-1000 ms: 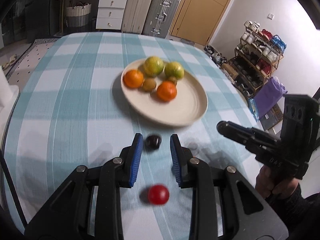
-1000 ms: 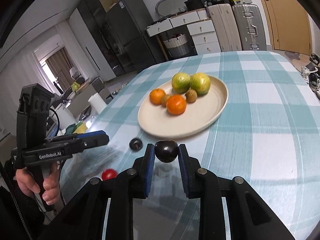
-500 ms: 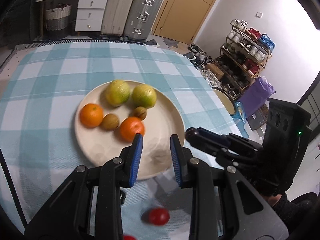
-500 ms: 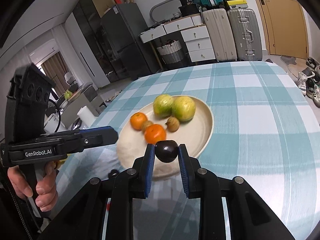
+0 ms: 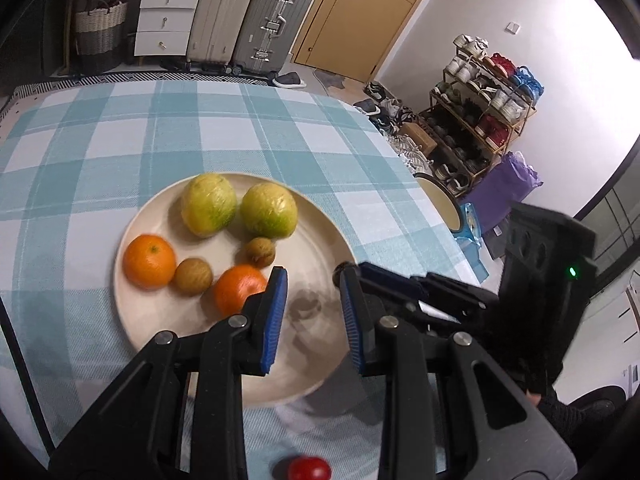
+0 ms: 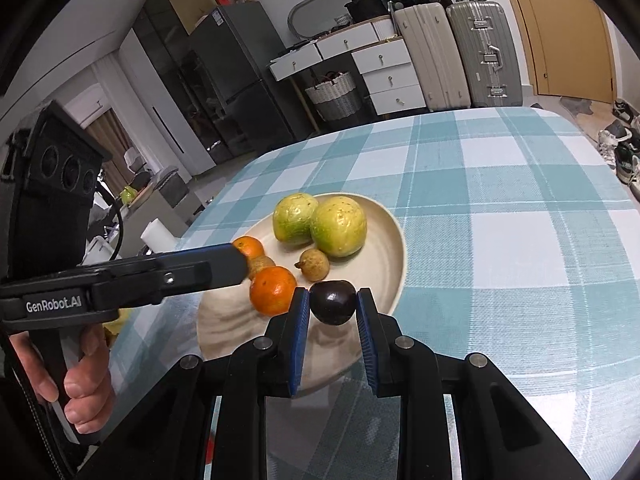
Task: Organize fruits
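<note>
A cream plate (image 5: 320, 240) on the checked tablecloth holds two green-yellow fruits (image 5: 208, 204), two oranges (image 5: 149, 260) and two small brown fruits (image 5: 193, 276). My right gripper (image 6: 333, 300) is shut on a dark purple fruit (image 6: 333, 303) and holds it over the plate's (image 6: 384, 248) near part, beside an orange (image 6: 273, 290). My left gripper (image 5: 311, 276) hovers over the plate's near side, shut, with nothing between its blue pads. From the side it reaches over the plate's left part, left gripper (image 6: 234, 260). A red cherry tomato (image 5: 309, 468) lies on the cloth below it.
The table's right edge (image 5: 420, 184) drops to a round stool (image 5: 436, 200) and a shoe rack (image 5: 480, 120). Suitcases (image 5: 272, 20) and drawers stand beyond the far edge. A white paper roll (image 6: 154, 236) sits past the left edge. A person's hand (image 6: 86, 384) grips the left handle.
Both grippers moved forward from the near tablecloth to over the plate. The right one carried the dark fruit along. The tomato slid to the bottom edge of the left view.
</note>
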`<action>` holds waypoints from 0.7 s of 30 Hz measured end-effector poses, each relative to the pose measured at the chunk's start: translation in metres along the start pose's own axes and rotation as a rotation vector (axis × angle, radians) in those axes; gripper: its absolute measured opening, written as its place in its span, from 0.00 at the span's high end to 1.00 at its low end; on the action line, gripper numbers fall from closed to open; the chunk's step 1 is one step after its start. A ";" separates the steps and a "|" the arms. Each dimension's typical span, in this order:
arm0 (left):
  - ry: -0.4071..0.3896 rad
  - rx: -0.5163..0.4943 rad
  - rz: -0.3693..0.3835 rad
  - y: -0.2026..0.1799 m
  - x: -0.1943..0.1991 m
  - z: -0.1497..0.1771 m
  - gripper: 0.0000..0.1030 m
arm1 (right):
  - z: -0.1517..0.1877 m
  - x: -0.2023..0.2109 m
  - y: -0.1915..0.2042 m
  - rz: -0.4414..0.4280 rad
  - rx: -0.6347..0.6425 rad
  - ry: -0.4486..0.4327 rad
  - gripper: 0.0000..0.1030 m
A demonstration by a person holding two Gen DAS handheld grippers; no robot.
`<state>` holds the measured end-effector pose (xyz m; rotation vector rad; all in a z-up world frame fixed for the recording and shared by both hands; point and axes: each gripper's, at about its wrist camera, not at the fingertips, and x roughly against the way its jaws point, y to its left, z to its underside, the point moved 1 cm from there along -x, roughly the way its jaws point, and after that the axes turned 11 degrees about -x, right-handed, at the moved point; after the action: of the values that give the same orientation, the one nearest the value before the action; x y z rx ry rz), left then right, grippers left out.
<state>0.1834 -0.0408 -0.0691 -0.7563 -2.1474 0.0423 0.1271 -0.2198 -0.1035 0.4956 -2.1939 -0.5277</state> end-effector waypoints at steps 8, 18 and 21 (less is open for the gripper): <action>0.011 0.011 -0.099 0.007 0.066 0.062 0.76 | 0.010 0.003 0.003 -0.002 0.003 -0.003 0.76; 0.129 -0.003 -0.088 -0.012 0.084 0.138 0.76 | 0.020 0.021 0.019 -0.008 0.020 -0.029 0.76; 0.153 0.006 -0.084 -0.015 0.079 0.152 0.76 | 0.025 0.026 0.024 -0.006 0.028 -0.033 0.76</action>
<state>0.0281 0.0226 -0.1075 -0.6443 -2.0300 -0.0518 0.0878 -0.2082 -0.0892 0.5116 -2.2344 -0.5124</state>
